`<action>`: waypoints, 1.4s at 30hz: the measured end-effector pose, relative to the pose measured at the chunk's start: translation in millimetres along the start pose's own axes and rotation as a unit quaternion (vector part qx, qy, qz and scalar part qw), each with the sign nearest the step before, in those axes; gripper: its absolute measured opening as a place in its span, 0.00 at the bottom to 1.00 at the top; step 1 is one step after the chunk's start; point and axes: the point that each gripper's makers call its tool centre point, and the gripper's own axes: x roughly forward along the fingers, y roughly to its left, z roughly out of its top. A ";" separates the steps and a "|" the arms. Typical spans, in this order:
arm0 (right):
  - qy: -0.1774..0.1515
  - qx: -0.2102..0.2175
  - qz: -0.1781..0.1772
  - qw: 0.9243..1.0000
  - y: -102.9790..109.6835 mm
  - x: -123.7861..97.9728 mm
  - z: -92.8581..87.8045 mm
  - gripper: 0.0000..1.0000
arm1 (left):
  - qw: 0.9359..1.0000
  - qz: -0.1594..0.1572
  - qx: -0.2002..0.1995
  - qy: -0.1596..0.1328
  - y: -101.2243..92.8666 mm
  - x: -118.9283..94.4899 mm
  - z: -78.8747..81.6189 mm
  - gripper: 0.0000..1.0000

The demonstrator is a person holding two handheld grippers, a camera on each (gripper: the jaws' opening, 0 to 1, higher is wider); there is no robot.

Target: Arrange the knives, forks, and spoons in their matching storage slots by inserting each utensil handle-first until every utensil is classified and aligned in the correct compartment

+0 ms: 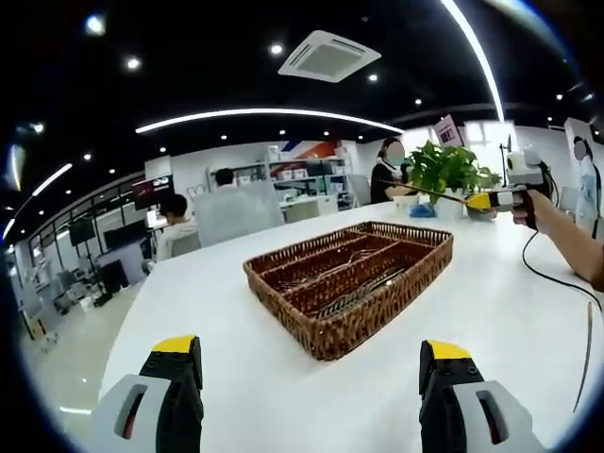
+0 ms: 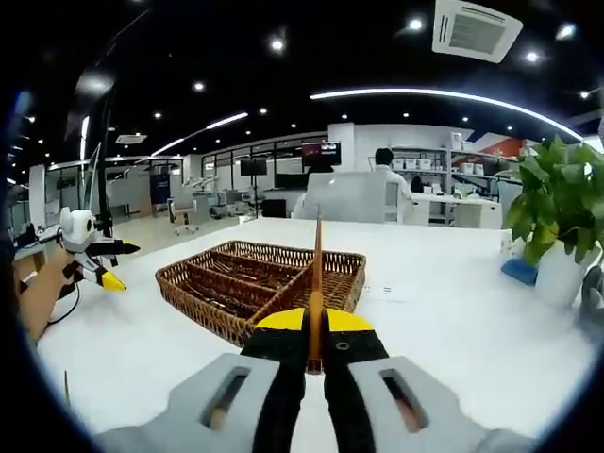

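Utensil (image 2: 315, 283) pinched upright, right gripper (image 2: 314, 351) fingers closed.

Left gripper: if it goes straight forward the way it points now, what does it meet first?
Most likely the brown woven wicker tray. The open left gripper hangs over the white table, and the tray's near corner lies directly ahead between its jaws. Depth is unclear, so it might pass above the rim.

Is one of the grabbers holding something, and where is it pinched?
Yes. The right gripper pinches a thin golden utensil at its near end; which end that is cannot be told. The left gripper holds nothing.
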 end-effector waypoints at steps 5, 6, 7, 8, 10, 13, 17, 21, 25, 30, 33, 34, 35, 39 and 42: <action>0.003 0.001 0.001 1.000 0.4 0.1 -2.2 0.03 | 1.000 -0.002 0.000 -0.001 -1.3 -0.3 0.4 1.00; 0.004 0.001 0.000 1.000 0.1 -0.1 -2.6 0.03 | 1.000 -0.001 0.000 -0.001 -1.3 -0.4 0.5 1.00; 0.005 0.001 0.000 1.000 -0.1 -0.4 -2.7 0.03 | 1.000 -0.001 0.000 -0.001 -1.5 -0.5 0.5 1.00; 0.005 0.002 0.000 1.000 -0.4 -0.8 -2.6 0.03 | 1.000 -0.001 0.000 -0.001 -1.9 -0.5 0.5 1.00; 0.005 0.002 -0.003 1.000 -1.7 -1.4 -2.3 0.03 | 1.000 -0.002 0.001 -0.001 -2.8 -0.2 0.6 1.00; 0.007 0.002 -0.007 1.000 -3.5 -1.5 -2.4 0.03 | 1.000 -0.003 0.002 -0.001 -4.0 0.3 0.3 1.00; 0.007 -0.002 -0.015 1.000 -6.3 -0.7 -0.1 0.03 | 1.000 -0.005 -0.002 -0.003 -4.4 0.3 -1.2 1.00; 0.008 -0.011 -0.028 1.000 -11.5 4.2 5.0 0.03 | 1.000 -0.010 -0.003 -0.006 -6.1 1.1 -1.2 1.00; 0.015 0.000 -0.026 1.000 -12.9 13.0 4.2 0.03 | 1.000 -0.018 -0.004 -0.018 -11.8 4.2 1.2 1.00; 0.023 0.004 -0.029 0.999 -13.5 25.7 6.3 0.03 | 1.000 -0.015 0.010 -0.015 -17.8 11.4 -2.3 1.00; 0.024 0.005 -0.032 0.999 -14.2 32.2 11.0 0.03 | 1.000 -0.020 0.000 -0.018 -17.0 10.5 -2.4 1.00; 0.026 0.006 -0.031 0.999 -13.7 35.2 12.9 0.03 | 1.000 -0.025 -0.005 -0.017 -15.8 10.2 -3.5 1.00; 0.028 0.004 -0.030 0.999 -13.2 37.1 14.1 0.03 | 0.999 -0.028 -0.006 -0.016 -15.9 10.0 -4.5 1.00; 0.034 -0.001 -0.029 0.999 -10.4 46.3 20.2 0.03 | 0.999 -0.034 -0.013 -0.018 -15.2 10.1 -5.4 1.00; 0.037 -0.003 -0.029 0.999 -8.8 53.2 22.7 0.03 | 0.999 -0.034 -0.013 -0.016 -14.4 11.0 -6.1 1.00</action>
